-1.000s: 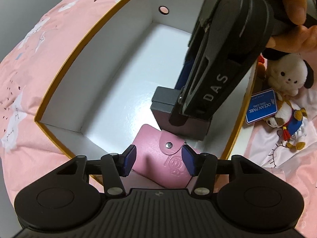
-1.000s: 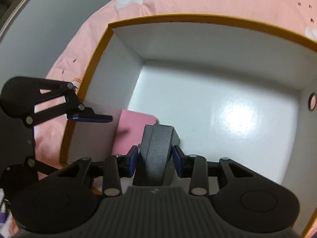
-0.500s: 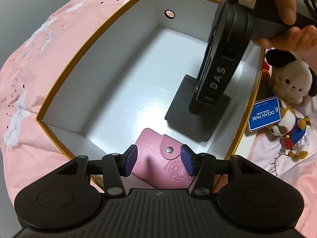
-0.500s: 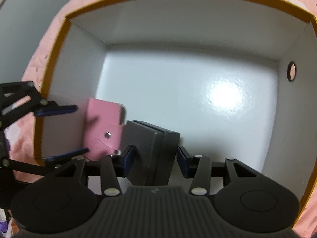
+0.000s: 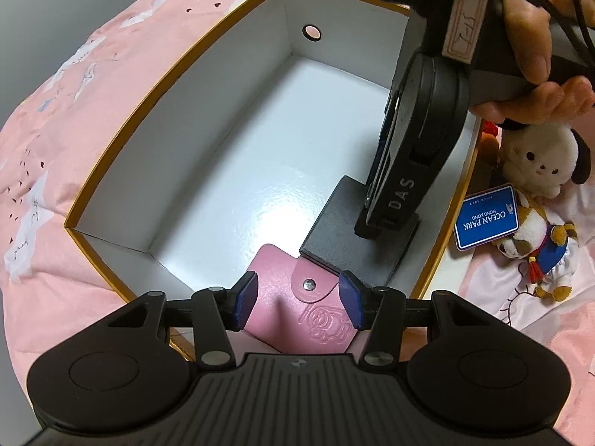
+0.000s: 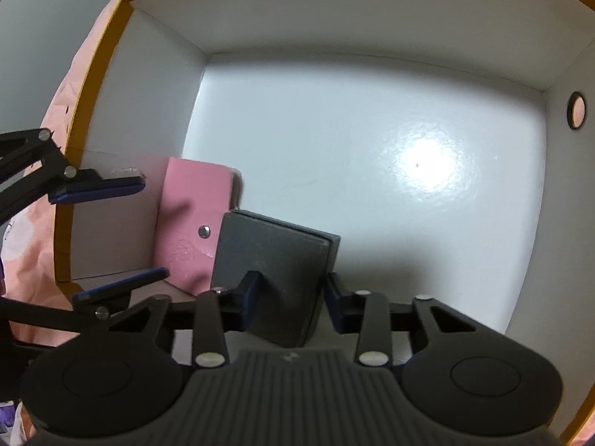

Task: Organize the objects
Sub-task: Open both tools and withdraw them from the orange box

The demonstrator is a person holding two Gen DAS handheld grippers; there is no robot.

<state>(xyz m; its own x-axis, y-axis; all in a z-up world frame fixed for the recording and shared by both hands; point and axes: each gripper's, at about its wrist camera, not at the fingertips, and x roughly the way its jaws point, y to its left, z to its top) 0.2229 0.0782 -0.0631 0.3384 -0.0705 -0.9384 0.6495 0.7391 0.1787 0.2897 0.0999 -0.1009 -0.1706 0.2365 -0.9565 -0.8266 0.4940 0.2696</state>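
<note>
Two flat cases laid in a glossy white, orange-rimmed cardboard box [image 5: 174,85].
The matte grey square case [image 6: 275,260] is straddled by the parted right gripper [image 6: 290,297]; the embossed pink leather snap wallet [image 5: 297,297] is bracketed, ungripped, by the open left gripper [image 5: 297,301].

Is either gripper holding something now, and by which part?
Nothing is held: left gripper and right gripper stand open around the pink wallet and grey case.

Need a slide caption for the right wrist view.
Right gripper open around dark wallet, beside pink wallet in white box.
</note>
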